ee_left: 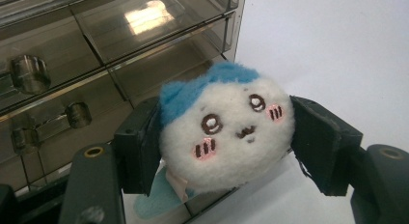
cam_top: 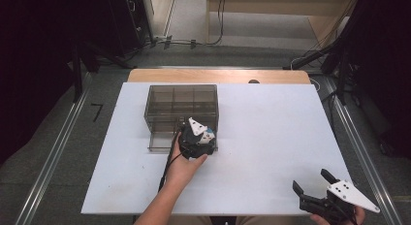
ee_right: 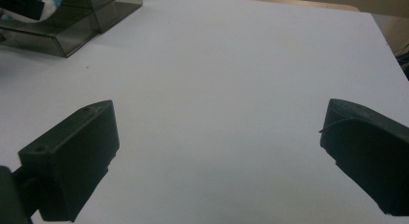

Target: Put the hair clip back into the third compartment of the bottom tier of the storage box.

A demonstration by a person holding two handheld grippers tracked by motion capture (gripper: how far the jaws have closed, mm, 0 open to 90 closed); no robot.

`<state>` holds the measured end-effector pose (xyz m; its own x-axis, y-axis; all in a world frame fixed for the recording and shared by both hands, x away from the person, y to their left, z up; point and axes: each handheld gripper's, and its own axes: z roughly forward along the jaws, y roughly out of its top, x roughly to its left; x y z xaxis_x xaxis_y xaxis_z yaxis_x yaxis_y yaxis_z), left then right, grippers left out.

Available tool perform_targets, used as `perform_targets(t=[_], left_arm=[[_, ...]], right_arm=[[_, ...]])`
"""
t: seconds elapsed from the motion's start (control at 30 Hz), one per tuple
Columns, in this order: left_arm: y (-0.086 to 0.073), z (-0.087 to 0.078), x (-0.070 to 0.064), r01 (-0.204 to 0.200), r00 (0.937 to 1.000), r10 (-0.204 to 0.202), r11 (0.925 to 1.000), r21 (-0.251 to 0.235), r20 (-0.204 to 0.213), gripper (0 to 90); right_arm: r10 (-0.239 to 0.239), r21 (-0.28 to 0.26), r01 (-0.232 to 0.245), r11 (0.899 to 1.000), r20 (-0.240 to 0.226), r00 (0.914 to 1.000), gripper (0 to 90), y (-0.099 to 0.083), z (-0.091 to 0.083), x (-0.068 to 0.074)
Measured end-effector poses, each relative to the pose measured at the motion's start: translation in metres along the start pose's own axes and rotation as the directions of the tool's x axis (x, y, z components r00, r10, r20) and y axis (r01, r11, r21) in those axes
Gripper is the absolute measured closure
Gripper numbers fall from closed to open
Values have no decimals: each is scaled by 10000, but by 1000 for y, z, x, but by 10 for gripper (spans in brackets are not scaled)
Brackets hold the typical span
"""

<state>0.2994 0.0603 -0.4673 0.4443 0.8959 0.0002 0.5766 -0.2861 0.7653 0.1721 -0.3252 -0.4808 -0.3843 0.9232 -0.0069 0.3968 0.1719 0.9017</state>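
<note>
White table (cam_top: 271, 137): left gripper (ee_left: 226, 137) clamps plush toy (ee_left: 226, 132) at the open low drawer (cam_top: 160, 141) of the smoky drawer box (cam_top: 181, 106); centre it over the drawer before release; right gripper (cam_top: 314, 186) open, idle.

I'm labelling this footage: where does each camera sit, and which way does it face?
High view: above the table's near edge, looking forward and down; forearm, both grippers show.
Left gripper view: on the left gripper, facing the plush toy and clear drawer box.
Right gripper view: on the right gripper, facing bare table.
Shared: all show the drawer box.
</note>
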Motion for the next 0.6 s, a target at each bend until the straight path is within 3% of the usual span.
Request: perform_targets(t=[0.37,0.6], left_arm=[[0,4,-2,33,10000,-34,9999,132,62,303],[1,3,-3,206,9997,-206,9998,-10,98,225]], right_arm=[[4,8,-4,10000,-35,10000,0,0,0,0],[-1,8,1,10000,-17,10000,0,0,0,0]])
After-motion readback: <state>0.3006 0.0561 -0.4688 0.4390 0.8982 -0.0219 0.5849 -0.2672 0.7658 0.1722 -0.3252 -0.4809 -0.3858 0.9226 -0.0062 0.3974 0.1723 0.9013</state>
